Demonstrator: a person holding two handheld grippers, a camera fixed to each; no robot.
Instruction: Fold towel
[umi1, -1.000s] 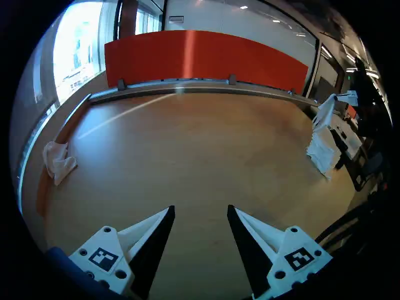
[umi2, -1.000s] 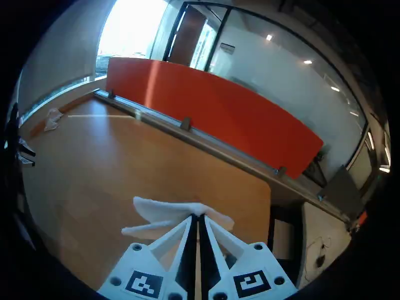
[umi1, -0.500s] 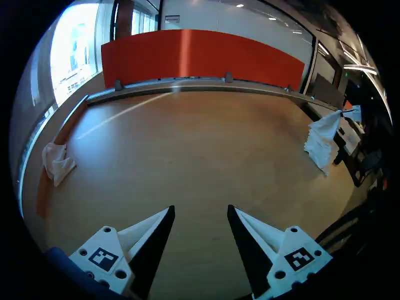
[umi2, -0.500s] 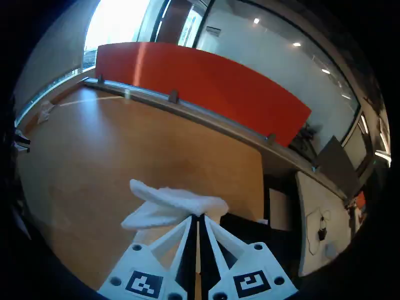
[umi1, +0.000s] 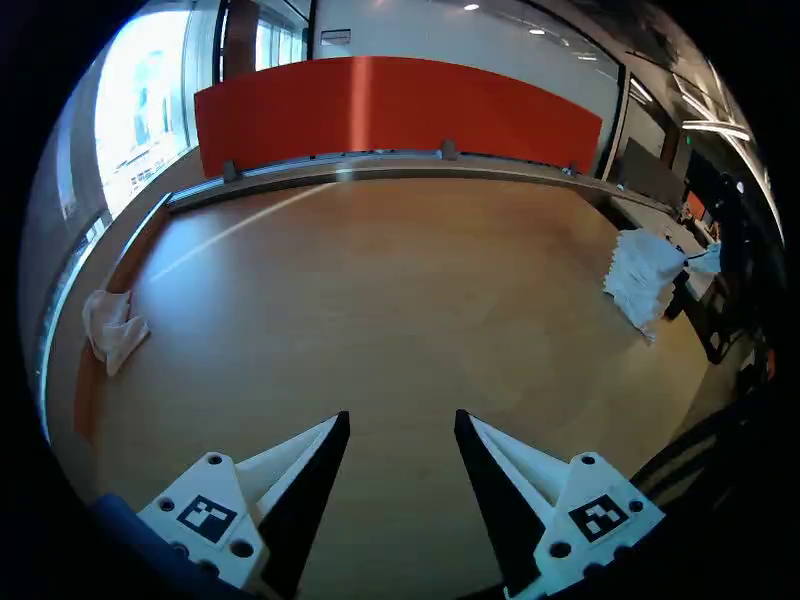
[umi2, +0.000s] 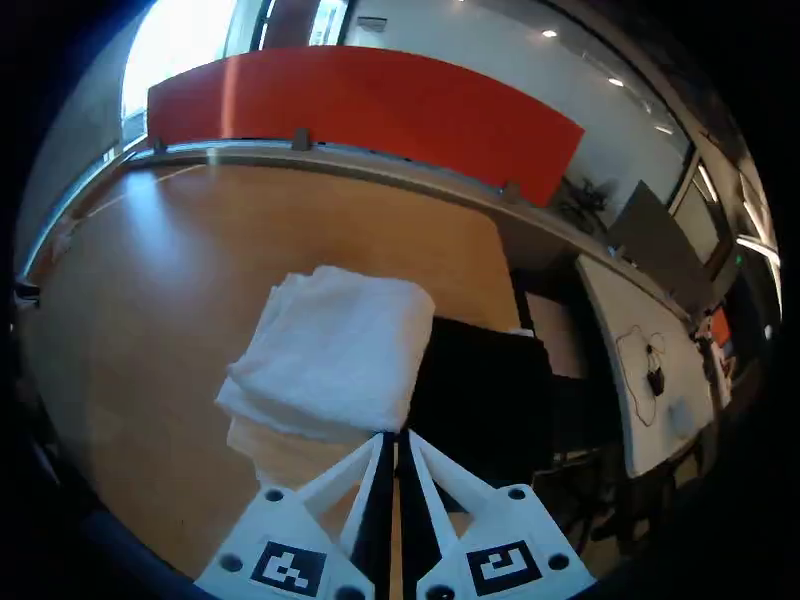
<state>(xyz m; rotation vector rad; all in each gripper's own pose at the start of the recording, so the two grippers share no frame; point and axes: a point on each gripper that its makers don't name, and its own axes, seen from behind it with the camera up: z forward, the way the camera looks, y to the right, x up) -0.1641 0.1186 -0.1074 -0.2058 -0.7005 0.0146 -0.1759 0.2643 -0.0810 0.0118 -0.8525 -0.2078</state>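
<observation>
The towel (umi2: 335, 350) is white, the table (umi1: 400, 280) honey-tan woodgrain, the partition (umi1: 400, 105) plain red-orange.

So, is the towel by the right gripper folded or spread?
Folded: the towel lies as a compact stack with layered edges.

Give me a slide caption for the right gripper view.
Right gripper closed on the near edge of a folded white towel over the wooden table, orange divider behind.
</observation>
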